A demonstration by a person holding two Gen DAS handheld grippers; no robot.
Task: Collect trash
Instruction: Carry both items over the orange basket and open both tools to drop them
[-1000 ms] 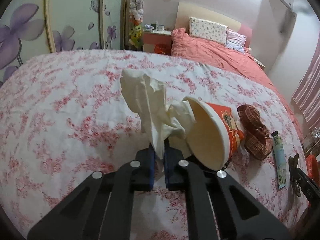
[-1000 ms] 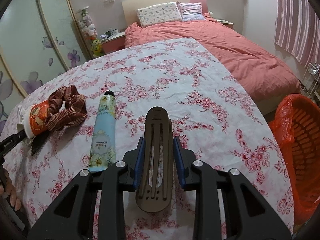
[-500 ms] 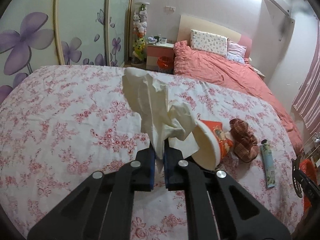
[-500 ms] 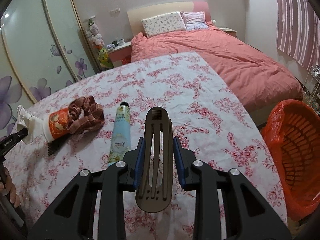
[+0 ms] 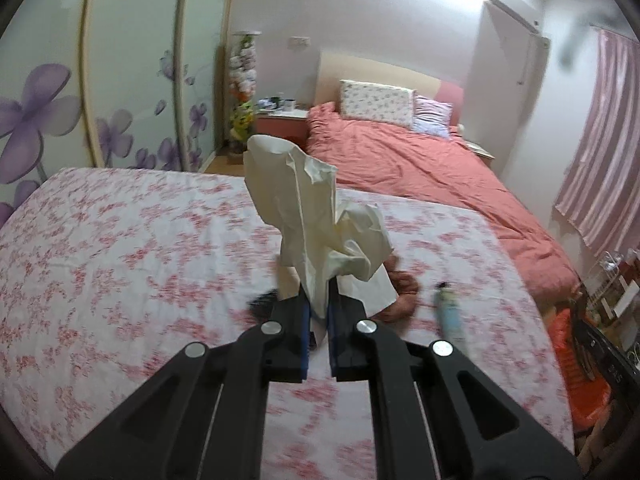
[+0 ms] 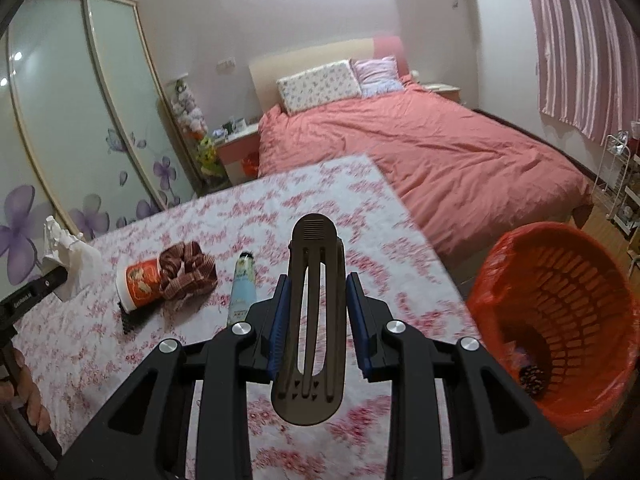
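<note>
My left gripper is shut on a crumpled cream tissue and holds it up above the floral table. The tissue also shows at the left of the right wrist view. My right gripper is shut on a brown hair clip, held above the table's right part. An orange trash basket with an orange liner stands on the floor to the right, beside the table. A red paper cup lies on its side on the table.
A brown scrunchie lies against the cup, over a black comb. A pale blue tube lies beside them. A bed with a salmon cover stands behind the table. A wire rack stands at far right.
Both grippers have risen and pulled back from the table, so the items look smaller. The tissue has come away from the cup. The basket is now more fully in the right view.
</note>
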